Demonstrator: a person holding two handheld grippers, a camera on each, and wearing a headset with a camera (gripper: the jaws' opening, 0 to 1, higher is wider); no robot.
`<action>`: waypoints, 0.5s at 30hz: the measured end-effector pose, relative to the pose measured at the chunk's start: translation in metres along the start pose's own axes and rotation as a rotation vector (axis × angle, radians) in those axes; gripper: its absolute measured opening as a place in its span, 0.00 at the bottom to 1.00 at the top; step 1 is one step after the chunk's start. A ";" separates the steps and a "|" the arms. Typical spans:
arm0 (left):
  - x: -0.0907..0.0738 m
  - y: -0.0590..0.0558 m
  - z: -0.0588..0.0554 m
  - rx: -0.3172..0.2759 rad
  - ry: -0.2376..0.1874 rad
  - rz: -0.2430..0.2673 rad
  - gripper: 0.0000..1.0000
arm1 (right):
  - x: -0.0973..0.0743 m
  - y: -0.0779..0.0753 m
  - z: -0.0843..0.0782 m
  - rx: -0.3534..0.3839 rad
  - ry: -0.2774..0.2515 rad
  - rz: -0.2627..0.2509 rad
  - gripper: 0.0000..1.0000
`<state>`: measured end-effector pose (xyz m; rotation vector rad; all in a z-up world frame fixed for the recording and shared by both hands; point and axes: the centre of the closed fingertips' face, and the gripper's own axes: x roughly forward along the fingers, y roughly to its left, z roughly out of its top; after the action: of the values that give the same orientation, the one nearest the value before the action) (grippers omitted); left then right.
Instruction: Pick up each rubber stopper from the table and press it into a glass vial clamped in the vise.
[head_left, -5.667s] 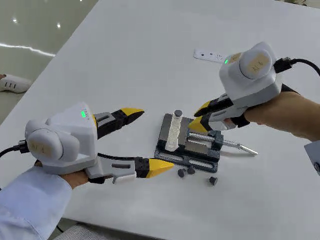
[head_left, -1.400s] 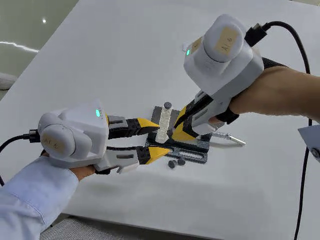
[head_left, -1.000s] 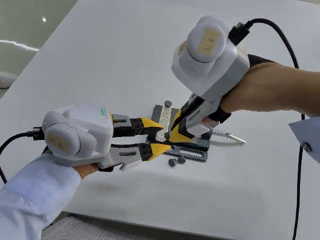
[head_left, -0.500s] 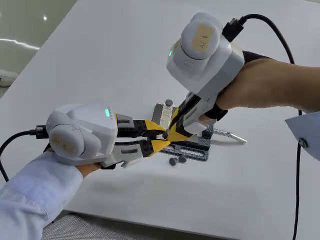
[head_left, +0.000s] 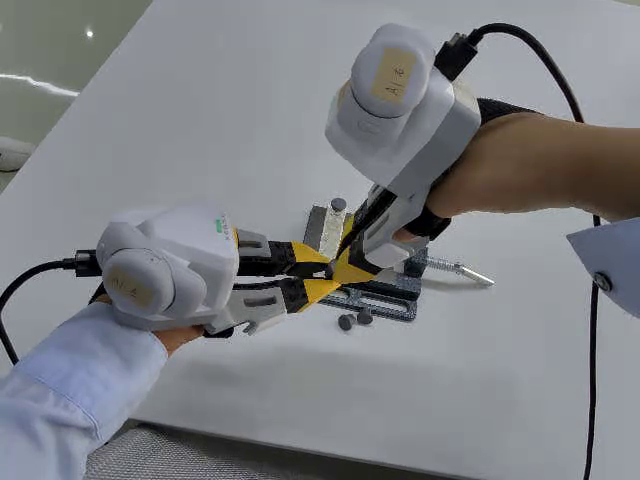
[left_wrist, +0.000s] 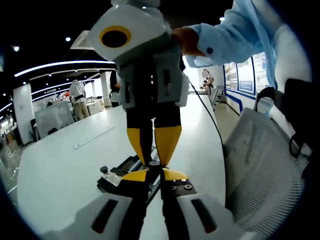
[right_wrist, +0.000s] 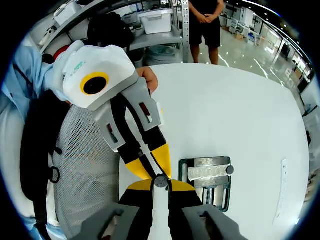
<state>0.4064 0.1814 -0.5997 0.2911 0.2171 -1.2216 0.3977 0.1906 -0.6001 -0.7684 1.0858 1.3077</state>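
left hand-held gripper (left_wrist: 154, 174) had closed since 1.4 s ago. it and the right hand-held gripper (right_wrist: 160, 186) both pinched one rubber stopper (head_left: 330, 270) tip-to-tip, beside the vial (head_left: 329, 230) in the vise (head_left: 392, 291). likely a handover, pressing not started.

A small grey stopper (head_left: 328, 270) is pinched at mid-frame where the left gripper (head_left: 318, 281) and right gripper (head_left: 346, 263) meet. Two loose stoppers (head_left: 345, 322) lie just below the vise (head_left: 392, 298), which clamps a clear, plugged vial (head_left: 329, 233).
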 end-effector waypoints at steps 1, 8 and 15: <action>-0.001 0.000 0.000 -0.008 -0.005 0.000 0.03 | 0.000 0.000 0.000 0.001 -0.002 0.000 0.07; -0.002 0.002 -0.001 -0.053 -0.035 0.002 0.03 | 0.000 0.001 0.002 -0.032 -0.019 -0.010 0.08; -0.004 0.006 0.000 -0.107 -0.089 0.004 0.02 | -0.003 0.001 0.007 -0.116 -0.053 -0.025 0.08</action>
<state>0.4111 0.1872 -0.5976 0.1439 0.2039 -1.2114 0.3985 0.1961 -0.5951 -0.8262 0.9620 1.3715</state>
